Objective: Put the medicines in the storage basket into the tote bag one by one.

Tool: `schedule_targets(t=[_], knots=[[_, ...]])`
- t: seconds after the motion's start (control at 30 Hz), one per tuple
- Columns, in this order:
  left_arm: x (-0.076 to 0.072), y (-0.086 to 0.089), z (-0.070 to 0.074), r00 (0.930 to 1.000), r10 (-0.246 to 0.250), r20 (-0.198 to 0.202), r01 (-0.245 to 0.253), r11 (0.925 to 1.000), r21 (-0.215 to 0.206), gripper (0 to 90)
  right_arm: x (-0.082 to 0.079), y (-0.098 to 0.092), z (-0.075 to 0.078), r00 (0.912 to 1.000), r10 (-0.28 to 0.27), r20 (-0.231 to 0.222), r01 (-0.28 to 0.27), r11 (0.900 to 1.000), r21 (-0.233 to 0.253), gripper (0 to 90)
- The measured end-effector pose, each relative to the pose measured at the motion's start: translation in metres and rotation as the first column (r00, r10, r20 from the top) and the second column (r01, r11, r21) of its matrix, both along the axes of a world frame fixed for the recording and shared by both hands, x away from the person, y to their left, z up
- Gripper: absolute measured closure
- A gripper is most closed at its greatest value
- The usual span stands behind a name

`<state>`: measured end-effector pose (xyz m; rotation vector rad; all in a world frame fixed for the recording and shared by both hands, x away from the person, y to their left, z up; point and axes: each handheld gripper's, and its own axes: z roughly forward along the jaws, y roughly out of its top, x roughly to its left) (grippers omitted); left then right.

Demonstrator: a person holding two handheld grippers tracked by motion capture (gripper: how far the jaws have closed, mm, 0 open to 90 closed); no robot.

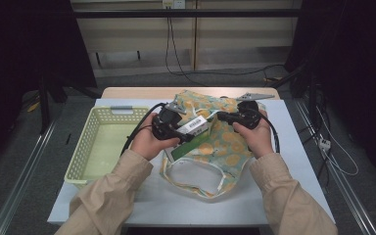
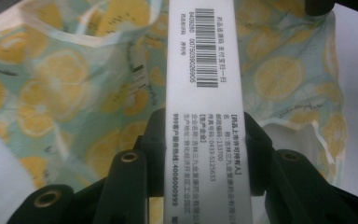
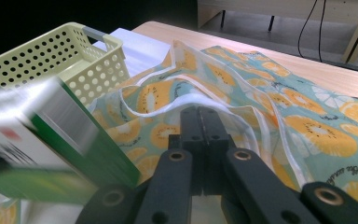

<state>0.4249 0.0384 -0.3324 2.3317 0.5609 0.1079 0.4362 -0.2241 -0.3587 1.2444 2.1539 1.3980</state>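
A cloth bag [image 1: 227,147] printed with citrus slices lies on the white table top [image 1: 293,161], its white-edged mouth facing the left hand. My left gripper [image 1: 185,133] is shut on a long white and green box [image 1: 194,126] with a barcode, held just over the bag's mouth. In the left gripper view the box [image 2: 204,70] runs up between the jaws of this gripper [image 2: 205,133], with the bag [image 2: 56,88] beneath. My right gripper [image 3: 199,114] is shut on the bag's white-trimmed rim [image 3: 223,100] and holds it lifted. The box [image 3: 46,140] shows blurred at the left there.
A pale yellow perforated basket [image 1: 81,152] stands on the left of the table, beside the bag; its wall [image 3: 51,56] shows in the right gripper view. Cables hang behind the table, and dark frames stand on both sides.
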Motion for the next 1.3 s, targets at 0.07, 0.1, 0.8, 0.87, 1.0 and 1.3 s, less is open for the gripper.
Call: schedule_targets(t=[0.07,0.1,0.8,0.87,1.0,1.3], knots=[[0.001,-0.007,-0.007,1.0000,-0.006,-0.008,0.007,0.9999,0.010,62.5,0.000,-0.001,0.001,1.0000,0.002,0.001,-0.002,1.000,-0.001,90.0],[0.002,-0.011,-0.011,0.9999,0.001,-0.013,-0.001,1.0000,0.001,62.5,0.000,-0.001,0.002,1.0000,0.003,0.003,-0.003,1.000,0.002,90.0],[0.032,-0.052,-0.058,0.9957,0.093,0.002,-0.093,0.9953,0.028,62.4,-0.001,-0.001,0.003,0.9998,0.017,0.009,-0.017,1.000,0.008,90.0],[0.034,-0.053,-0.060,0.9947,0.103,-0.006,-0.103,0.9947,0.006,62.3,-0.002,-0.001,0.003,0.9998,0.017,0.009,-0.018,1.000,0.008,90.0],[0.034,-0.056,-0.062,0.9917,0.126,0.023,-0.126,0.9920,0.006,58.4,-0.002,-0.002,0.003,0.9998,0.018,0.008,-0.018,1.000,0.005,90.0],[0.019,-0.042,-0.044,0.9955,0.090,0.030,-0.089,0.9959,-0.016,31.5,-0.002,-0.003,-0.002,0.9999,0.014,-0.001,-0.014,1.000,0.006,90.0]])
